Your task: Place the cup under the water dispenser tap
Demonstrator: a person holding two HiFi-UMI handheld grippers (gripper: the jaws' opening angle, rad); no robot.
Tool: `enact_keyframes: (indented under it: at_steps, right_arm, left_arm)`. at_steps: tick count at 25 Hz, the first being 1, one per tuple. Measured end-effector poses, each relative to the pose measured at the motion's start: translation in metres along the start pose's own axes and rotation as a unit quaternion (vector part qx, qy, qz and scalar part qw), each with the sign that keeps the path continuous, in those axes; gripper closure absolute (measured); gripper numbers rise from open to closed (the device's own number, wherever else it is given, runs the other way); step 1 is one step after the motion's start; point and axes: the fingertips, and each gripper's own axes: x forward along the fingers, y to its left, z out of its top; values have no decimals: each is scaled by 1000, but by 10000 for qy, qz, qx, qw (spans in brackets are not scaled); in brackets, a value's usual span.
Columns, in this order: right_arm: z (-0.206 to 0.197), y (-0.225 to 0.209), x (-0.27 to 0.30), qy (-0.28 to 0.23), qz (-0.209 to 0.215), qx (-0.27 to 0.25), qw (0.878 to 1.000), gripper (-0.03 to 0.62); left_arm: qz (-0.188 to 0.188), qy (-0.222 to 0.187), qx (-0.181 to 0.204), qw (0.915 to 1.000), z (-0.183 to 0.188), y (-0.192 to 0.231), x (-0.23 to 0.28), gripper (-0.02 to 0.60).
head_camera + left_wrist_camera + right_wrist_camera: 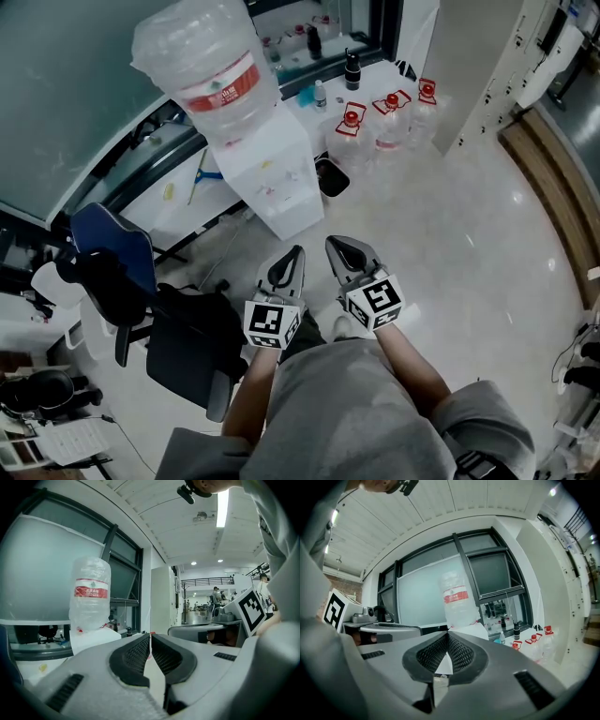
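No cup shows in any view. The white water dispenser (274,186) stands on the floor ahead of me, carrying a large clear bottle (208,67) with a red label. My left gripper (293,255) and right gripper (338,246) are side by side just short of the dispenser, both shut with nothing between the jaws. In the left gripper view the left gripper (150,636) points past the bottle (90,597), which stands to its left. In the right gripper view the right gripper (448,633) points straight at the bottle (457,603).
Several clear jugs with red caps (390,114) stand on the floor right of the dispenser. A dark bin (331,176) sits beside its base. A blue chair (116,249) and a black chair (191,351) are at my left. A white pillar (487,66) rises at right.
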Motion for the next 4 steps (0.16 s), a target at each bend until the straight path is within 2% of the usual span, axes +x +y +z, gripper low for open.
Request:
enact_keyframes:
  at_steps: [4]
  right_arm:
    - [0, 0, -11, 5, 4, 50, 10000, 585]
  left_arm:
    - [27, 15, 3, 10000, 0, -9, -6, 563]
